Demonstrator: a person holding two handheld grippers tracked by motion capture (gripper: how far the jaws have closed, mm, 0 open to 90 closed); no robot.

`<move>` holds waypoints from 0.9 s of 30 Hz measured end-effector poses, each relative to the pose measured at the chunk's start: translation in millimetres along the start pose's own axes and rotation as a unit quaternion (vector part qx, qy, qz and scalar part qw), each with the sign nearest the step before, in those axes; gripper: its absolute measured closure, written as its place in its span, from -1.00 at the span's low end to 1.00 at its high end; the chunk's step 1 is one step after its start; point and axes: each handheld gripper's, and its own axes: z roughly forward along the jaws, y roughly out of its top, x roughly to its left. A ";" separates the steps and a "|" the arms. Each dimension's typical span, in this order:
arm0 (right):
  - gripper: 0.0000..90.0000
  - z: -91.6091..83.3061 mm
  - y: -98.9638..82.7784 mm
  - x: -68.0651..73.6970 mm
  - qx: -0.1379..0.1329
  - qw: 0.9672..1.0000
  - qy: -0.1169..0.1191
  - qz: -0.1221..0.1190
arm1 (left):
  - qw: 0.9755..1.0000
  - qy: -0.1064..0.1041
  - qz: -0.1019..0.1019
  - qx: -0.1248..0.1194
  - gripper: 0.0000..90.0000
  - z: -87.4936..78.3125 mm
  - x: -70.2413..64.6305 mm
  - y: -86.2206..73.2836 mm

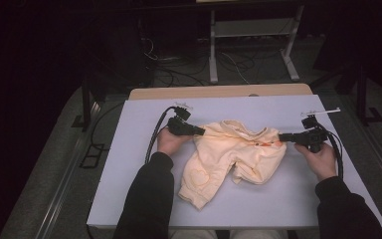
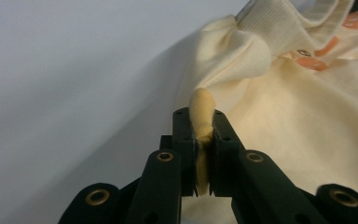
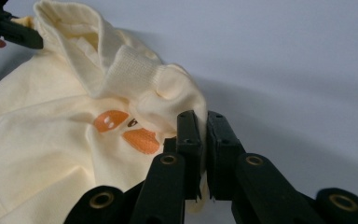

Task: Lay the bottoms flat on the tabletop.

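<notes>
Both claws (image 2: 200,140) pinching garment (image 1: 234,154) shoulders

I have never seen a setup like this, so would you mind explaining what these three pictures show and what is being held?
A person sits at a white table and holds a hand-operated two-jaw gripper in each hand. The high view looks down from above. The other two pictures come from cameras riding on each gripper, looking along its black jaws. On the table lies a small cream hooded garment with orange marks. The left gripper is clamped on a fold at one edge, and the right gripper pinches the opposite edge, so the cloth is held between them.
</notes>
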 end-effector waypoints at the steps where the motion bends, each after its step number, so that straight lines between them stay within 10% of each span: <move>1: 0.87 1.1 1.9 1.2 -0.002 1.000 0.002 -0.003 | 1.000 0.000 0.000 -0.002 0.82 -3.9 -1.2 -1.8; 16: 0.87 39.6 47.1 11.4 -0.008 1.000 0.023 -0.011 | 0.999 0.029 -0.039 0.002 0.82 -61.5 3.5 -6.9; 27: 0.87 61.6 90.6 10.7 0.001 1.000 -0.020 -0.019 | 0.994 0.078 -0.073 0.003 0.82 -53.1 23.0 17.4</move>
